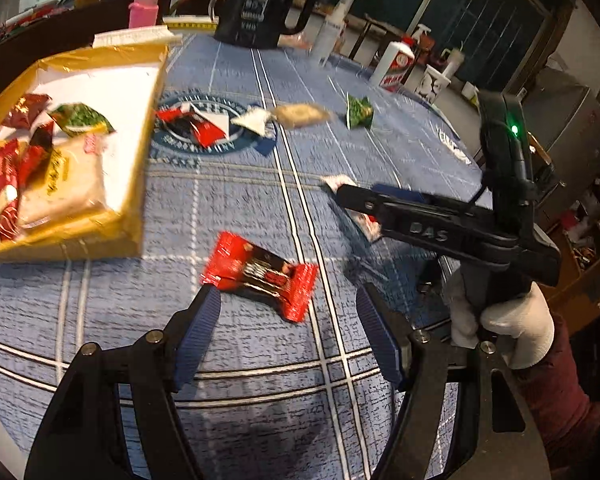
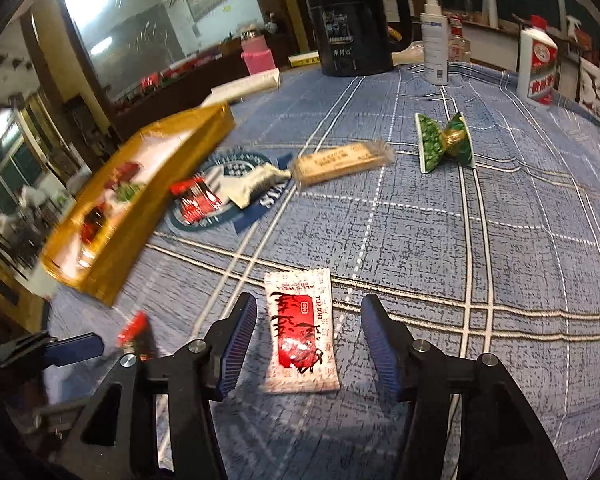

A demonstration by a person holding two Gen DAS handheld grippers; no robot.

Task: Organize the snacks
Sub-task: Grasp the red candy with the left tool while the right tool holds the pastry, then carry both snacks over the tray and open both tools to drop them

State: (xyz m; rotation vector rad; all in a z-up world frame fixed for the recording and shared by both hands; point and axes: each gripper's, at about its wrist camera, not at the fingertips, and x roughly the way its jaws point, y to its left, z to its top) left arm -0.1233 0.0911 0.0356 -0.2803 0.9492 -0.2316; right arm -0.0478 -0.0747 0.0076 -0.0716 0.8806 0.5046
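Observation:
My left gripper [image 1: 288,300] is open, its jaws either side of a red and black snack packet [image 1: 262,274] lying on the blue tablecloth. My right gripper [image 2: 308,316] is open over a white and red packet [image 2: 300,332]; it also shows in the left wrist view [image 1: 340,190]. A gold box [image 1: 134,184] at the left holds several snacks; it also shows in the right wrist view [image 2: 140,208]. Loose on the cloth are a tan bar [image 2: 340,164], a green packet [image 2: 444,144], a white packet [image 2: 256,184] and a small red packet [image 2: 196,200].
A black kettle [image 2: 356,24], a white spray bottle [image 2: 436,40], a white and red bottle [image 2: 538,66] and a pink bottle [image 2: 256,54] stand along the table's far edge. The table edge curves away on the right.

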